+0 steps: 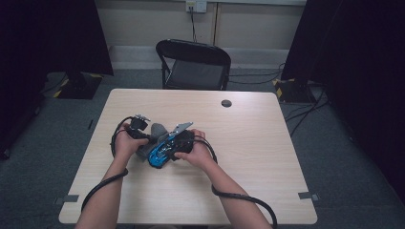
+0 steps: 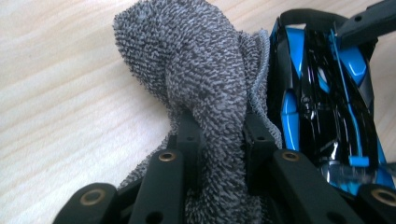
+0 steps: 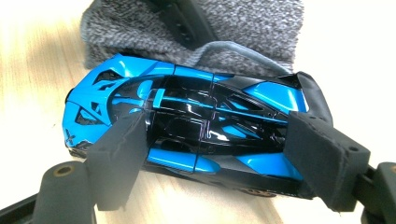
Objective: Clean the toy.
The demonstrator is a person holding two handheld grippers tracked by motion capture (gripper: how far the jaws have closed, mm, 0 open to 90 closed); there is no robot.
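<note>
Nearest the lens in the right gripper view, two padded black jaws stand wide, one on each side of a toy car (image 3: 187,126); the right gripper (image 3: 210,158) has it clasped across its body. The car is glossy blue and black, low and angular like a race car, lying on the table with its roof toward that camera. Touching its far side is a grey cloth (image 3: 196,32), nubbly like terry towelling, with a stitched hem.

The left gripper view shows what that one does not: the left gripper (image 2: 217,140) has its jaws nearly closed, pinching a bunched fold of the cloth (image 2: 201,84), which rises in a hump above the jaws. The car (image 2: 322,98) lies just right of the cloth there, pressed against its edge.

From the high view, both hands meet left of the table's middle, toward the near edge. The left gripper (image 1: 141,131) and right gripper (image 1: 179,140) flank the car (image 1: 157,155) and cloth (image 1: 155,131), too small here to tell the jaws.

The table (image 1: 248,157) is pale wood grain with rounded corners and a small dark round cap (image 1: 226,103) near its far edge. Beyond it stands a black folding chair (image 1: 193,64) on grey carpet, before a pale wall, with dark curtains on both sides and cables on the floor.
</note>
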